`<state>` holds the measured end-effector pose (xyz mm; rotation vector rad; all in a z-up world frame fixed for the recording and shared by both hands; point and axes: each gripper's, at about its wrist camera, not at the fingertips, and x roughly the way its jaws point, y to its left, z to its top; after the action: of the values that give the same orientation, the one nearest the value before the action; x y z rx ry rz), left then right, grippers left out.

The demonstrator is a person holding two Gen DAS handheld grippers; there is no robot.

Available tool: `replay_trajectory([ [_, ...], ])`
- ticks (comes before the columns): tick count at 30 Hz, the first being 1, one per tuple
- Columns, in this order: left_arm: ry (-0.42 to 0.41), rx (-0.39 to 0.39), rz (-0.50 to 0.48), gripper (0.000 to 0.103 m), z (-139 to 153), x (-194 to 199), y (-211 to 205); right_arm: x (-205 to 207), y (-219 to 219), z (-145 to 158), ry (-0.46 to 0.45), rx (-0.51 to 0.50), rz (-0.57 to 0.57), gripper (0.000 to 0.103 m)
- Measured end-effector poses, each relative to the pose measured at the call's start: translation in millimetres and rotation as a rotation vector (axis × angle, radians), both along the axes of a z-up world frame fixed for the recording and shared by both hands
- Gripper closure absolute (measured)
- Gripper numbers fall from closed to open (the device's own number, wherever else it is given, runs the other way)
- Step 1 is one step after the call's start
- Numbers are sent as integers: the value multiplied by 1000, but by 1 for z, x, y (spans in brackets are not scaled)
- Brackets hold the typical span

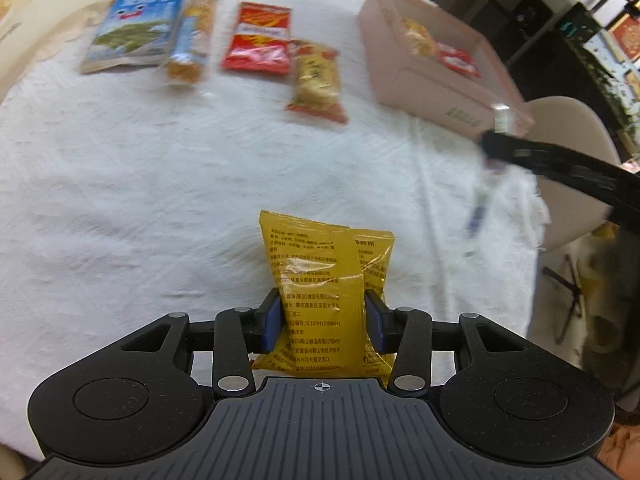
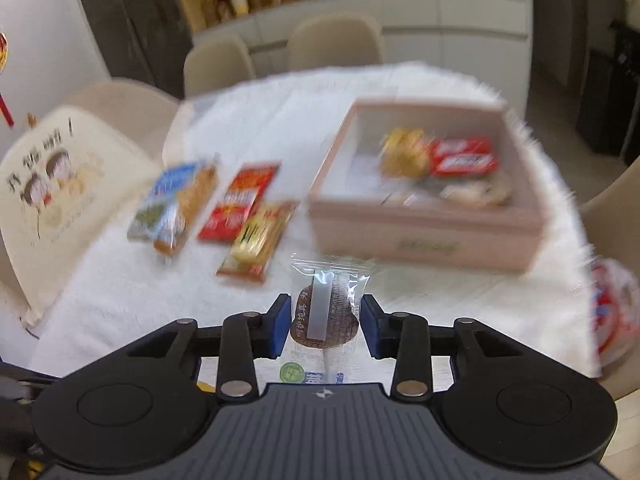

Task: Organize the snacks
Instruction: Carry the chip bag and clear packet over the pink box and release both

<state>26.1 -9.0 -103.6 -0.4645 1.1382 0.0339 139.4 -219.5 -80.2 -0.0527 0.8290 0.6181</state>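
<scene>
- The left hand-held gripper (image 1: 325, 316) has its blue pads (image 1: 273, 320) pressed on both sides of a yellow packet (image 1: 320, 280), with the jaws fairly wide around it.
- The yellow packet stands out forward from the jaws above the white cloth (image 1: 140, 200) that covers the worktop.
- The right hand-held gripper (image 2: 325, 322) has a clear-wrapped brown snack (image 2: 326, 316) between its pads (image 2: 280, 326); the jaws are partly closed and the pads sit at the wrapper's edges, holding it up off the cloth.
- In the left view, the right tool reaches in as a dark arm with that wrapper hanging from its tip, just in front of the box.
- A pink box (image 2: 424, 232) sits open on the cloth at the right; inside lie a gold packet (image 2: 404, 152), a red packet (image 2: 464, 156) and pale wrapped pieces.
- Left of the box, four snacks lie in a row: a blue bag (image 1: 136, 28), a long cracker pack (image 1: 192, 36) touching it, a red bag (image 1: 258, 36) and a gold-and-red pack (image 1: 318, 76).
- Beige chairs (image 2: 336, 40) stand around the worktop.
</scene>
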Motion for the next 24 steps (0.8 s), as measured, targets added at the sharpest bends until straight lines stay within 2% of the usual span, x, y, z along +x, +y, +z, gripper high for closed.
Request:
replay_trajectory([
  [4,-90,-25,-51,55,21,18,-10,-7,-34,37,-60,69,-50,66],
  [7,-166,-62,-61,55,48,41,-8,-7,-56,63,-120,106,-109,66],
  [9,-237,-86,-57,55,73,64,-5,-7,-70,79,-169,111,-147,66],
  [11,-310,-65,-60,55,99,91,-7,-6,-83,89,-209,98,-197,66],
  [14,-425,-60,-57,54,127,139,-11,-3,-96,93,-218,93,-250,66],
  [15,-423,-83,-60,53,126,159,-11,-3,-99,93,-216,94,-261,66],
  [18,-326,-90,-37,56,95,205,-14,-1,-103,90,-209,91,-286,66],
  [20,-336,-118,-23,56,76,207,-12,-3,-106,89,-207,86,-299,66],
  [24,-361,-199,31,56,60,172,4,2,-111,90,-215,75,-322,66],
])
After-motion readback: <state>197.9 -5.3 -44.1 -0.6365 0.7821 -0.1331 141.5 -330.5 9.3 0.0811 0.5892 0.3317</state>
